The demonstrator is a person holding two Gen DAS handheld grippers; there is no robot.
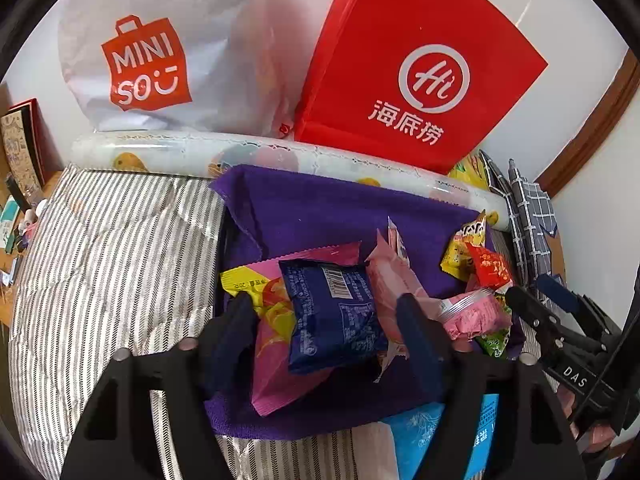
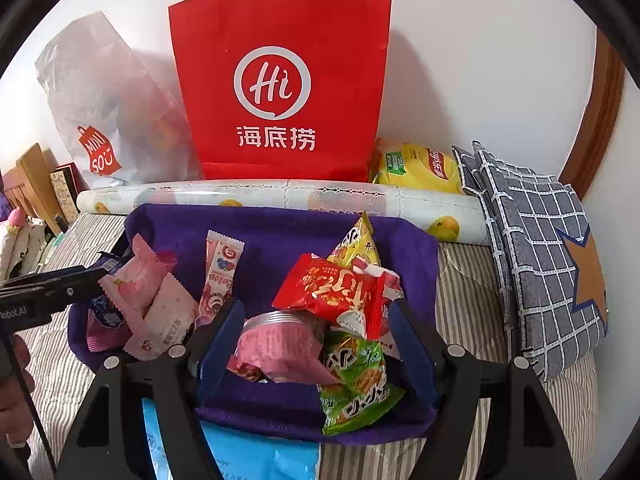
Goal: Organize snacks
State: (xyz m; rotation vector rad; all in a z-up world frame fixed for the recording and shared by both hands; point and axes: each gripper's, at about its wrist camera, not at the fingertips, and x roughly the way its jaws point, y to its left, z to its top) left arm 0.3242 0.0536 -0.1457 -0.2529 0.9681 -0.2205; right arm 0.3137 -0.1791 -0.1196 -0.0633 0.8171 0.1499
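Observation:
Several snack packets lie on a purple towel (image 1: pixel 320 208) (image 2: pixel 280 232) on a striped bed. My left gripper (image 1: pixel 326 312) is open, its jaws either side of a dark blue packet (image 1: pixel 332 312) that lies on a pink and yellow packet (image 1: pixel 276 344). My right gripper (image 2: pixel 316 320) is open around a pink packet (image 2: pixel 276 344), with a green packet (image 2: pixel 356 376) and a red packet (image 2: pixel 336 288) beside it. Pale pink packets (image 2: pixel 152 292) lie at the towel's left, by the left gripper's tip (image 2: pixel 52 288).
A red paper bag (image 2: pixel 280 80) and a white Miniso bag (image 1: pixel 160 52) stand against the wall behind a rolled printed sheet (image 2: pixel 280 196). A yellow chip bag (image 2: pixel 416 168) and grey checked cushions (image 2: pixel 540 240) lie at the right. A light blue pack (image 2: pixel 240 456) lies near me.

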